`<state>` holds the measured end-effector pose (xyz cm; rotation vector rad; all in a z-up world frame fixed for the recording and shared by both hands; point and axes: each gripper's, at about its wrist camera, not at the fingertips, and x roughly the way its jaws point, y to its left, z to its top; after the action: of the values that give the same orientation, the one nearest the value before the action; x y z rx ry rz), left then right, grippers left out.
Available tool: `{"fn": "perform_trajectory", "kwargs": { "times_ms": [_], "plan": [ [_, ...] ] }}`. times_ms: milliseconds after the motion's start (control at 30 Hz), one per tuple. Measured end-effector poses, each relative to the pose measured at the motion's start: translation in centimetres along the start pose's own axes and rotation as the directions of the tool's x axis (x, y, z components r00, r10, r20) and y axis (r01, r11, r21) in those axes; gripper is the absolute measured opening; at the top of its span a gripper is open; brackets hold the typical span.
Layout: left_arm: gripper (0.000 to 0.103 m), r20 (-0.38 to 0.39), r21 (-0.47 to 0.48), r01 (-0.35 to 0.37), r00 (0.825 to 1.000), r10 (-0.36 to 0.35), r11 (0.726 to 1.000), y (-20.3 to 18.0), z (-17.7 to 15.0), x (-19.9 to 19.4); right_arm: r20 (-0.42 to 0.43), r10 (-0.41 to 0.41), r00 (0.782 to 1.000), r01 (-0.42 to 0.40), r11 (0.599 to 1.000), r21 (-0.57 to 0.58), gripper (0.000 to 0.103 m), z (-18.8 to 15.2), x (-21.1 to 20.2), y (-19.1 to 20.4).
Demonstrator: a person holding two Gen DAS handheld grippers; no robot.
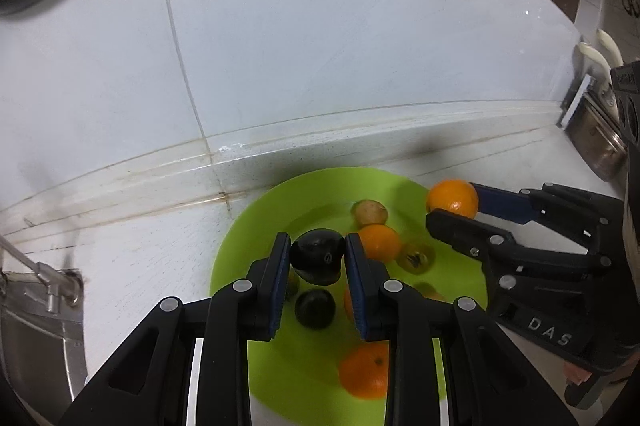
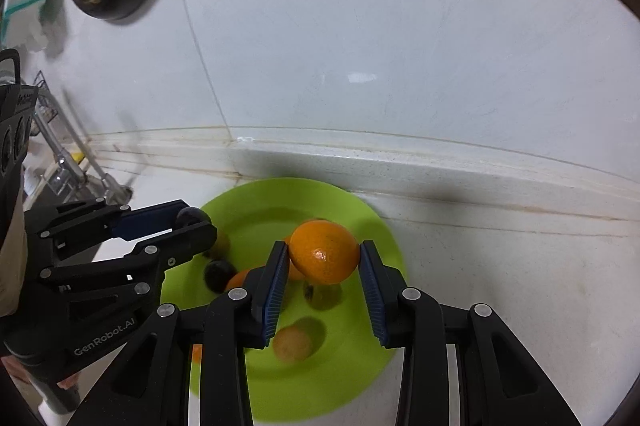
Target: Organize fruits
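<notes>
Two hand-held grippers loaded, both over green plate [image 1: 240, 258]. Left hand-held gripper [image 1: 318, 258] clamps dark fruit [image 1: 317, 257]; right hand-held gripper [image 2: 324, 258] pinches orange [image 2: 324, 252] w/ pads. Orange hangs near plate's right rim, dark fruit nr centre-left. Rest of fruit lies loose below. Worktop [image 1: 152, 246] beyond, then wall.

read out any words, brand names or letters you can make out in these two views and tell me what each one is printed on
"DAS": on the black body of the right gripper, seen from the left wrist view.
"GenRobot.AI": on the black body of the left gripper, seen from the right wrist view.
Small lettering at the top of each gripper's housing, at the frame edges: too small and blurred to read.
Dark marks at the far right edge of the left wrist view: cut off, unreadable.
</notes>
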<state>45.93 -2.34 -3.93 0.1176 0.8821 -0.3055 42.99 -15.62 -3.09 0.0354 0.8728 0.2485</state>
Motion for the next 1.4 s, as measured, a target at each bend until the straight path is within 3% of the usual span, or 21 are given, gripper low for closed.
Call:
{"fn": "perform_trajectory", "kwargs": {
  "times_ms": [133,200,433,567,667,767,867,967,1100,1167,1400],
  "plan": [
    [0.031,-0.014,-0.003,-0.009,1.000,0.009,1.000,0.1,0.3,1.1,-0.016,-0.002,1.000,0.002,1.000,-0.005,0.037,0.1,1.6,-0.3],
    [0.040,-0.012,-0.004,-0.026,1.000,0.025,1.000,0.1,0.2,1.0,-0.021,0.001,1.000,-0.001,1.000,-0.003,0.037,0.1,2.0,-0.3],
    [0.047,0.024,-0.006,-0.064,0.998,0.064,0.998,0.5,-1.1,-2.1,0.016,-0.012,1.000,0.012,1.000,0.028,0.043,-0.3,0.4,-0.6],
    [0.054,0.063,-0.002,-0.097,0.993,0.097,0.995,0.4,-2.1,-4.7,0.050,-0.043,0.998,0.040,0.998,0.040,0.049,-1.2,-1.9,0.3],
    [0.069,0.109,-0.018,-0.111,0.988,0.113,0.994,0.3,-3.0,-7.3,0.086,-0.045,0.995,0.040,0.997,0.060,0.050,-2.1,-4.1,1.2],
    [0.078,0.158,-0.026,-0.118,0.980,0.120,0.993,0.0,-3.8,-10.1,0.116,-0.049,0.992,0.039,0.995,0.087,0.051,-3.1,-6.5,2.1],
    [0.086,0.190,-0.033,-0.128,0.973,0.131,0.991,-0.1,-4.8,-12.6,0.146,-0.082,0.986,0.068,0.993,0.098,0.060,-4.5,-9.2,3.2],
    [0.089,0.222,-0.020,-0.145,0.964,0.145,0.989,-0.8,-5.7,-15.0,0.165,-0.120,0.979,0.104,0.989,0.102,0.061,-6.0,-11.8,4.3],
    [0.095,0.272,-0.003,-0.164,0.949,0.158,0.987,-1.8,-7.7,-18.0,0.187,-0.160,0.969,0.142,0.984,0.110,0.069,-8.0,-14.7,5.4],
    [0.097,0.293,0.003,-0.178,0.941,0.170,0.984,-2.5,-8.9,-19.4,0.195,-0.150,0.969,0.131,0.986,0.107,0.069,-8.9,-15.7,5.8],
    [0.099,0.297,-0.051,-0.162,0.940,0.170,0.986,-3.8,-12.4,-23.2,0.216,-0.155,0.964,0.140,0.987,0.085,0.069,-11.8,-20.0,6.8]
  ]
}}
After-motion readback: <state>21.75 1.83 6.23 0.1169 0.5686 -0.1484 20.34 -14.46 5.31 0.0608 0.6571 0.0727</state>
